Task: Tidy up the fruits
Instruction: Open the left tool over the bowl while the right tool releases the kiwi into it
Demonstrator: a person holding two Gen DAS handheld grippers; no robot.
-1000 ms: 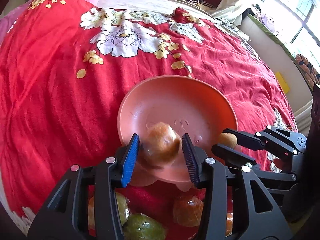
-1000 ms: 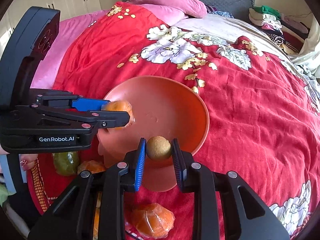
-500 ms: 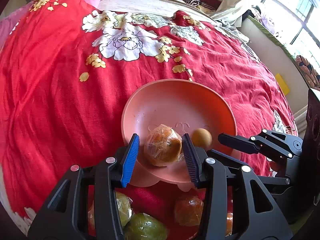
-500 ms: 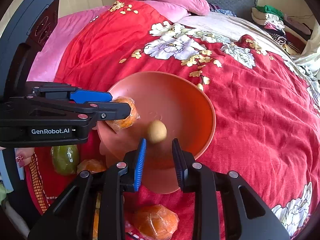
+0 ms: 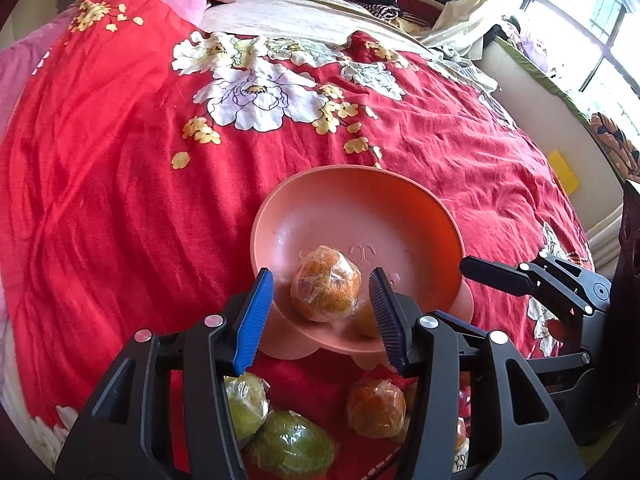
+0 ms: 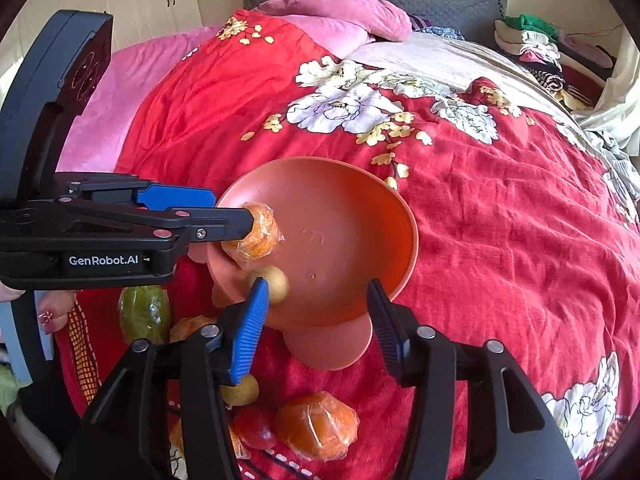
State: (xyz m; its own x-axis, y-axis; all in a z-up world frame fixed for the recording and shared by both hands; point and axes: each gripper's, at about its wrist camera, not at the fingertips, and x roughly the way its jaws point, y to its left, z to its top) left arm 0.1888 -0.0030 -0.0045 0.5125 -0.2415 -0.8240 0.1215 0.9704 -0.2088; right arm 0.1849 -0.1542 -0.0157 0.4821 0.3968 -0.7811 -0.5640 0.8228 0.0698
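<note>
Released, the wrapped orange (image 5: pixel 325 282) sits in the tilted bowl (image 5: pixel 400 204), both grippers wide.

A smooth matt plastic bowl (image 5: pixel 352 196) is seen on a wrinkled cloth bedspread (image 5: pixel 120 184); the orange (image 5: pixel 325 289) is wrapped in glossy (crinkled) film.

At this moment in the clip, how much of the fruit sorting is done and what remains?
Done: a wrapped orange and a small tan fruit lie in the pink bowl. In hand: nothing; the left gripper and right gripper are both open at the bowl's near side. Left: a green wrapped fruit, another wrapped orange, a red fruit and others lie on the bedspread.
</note>
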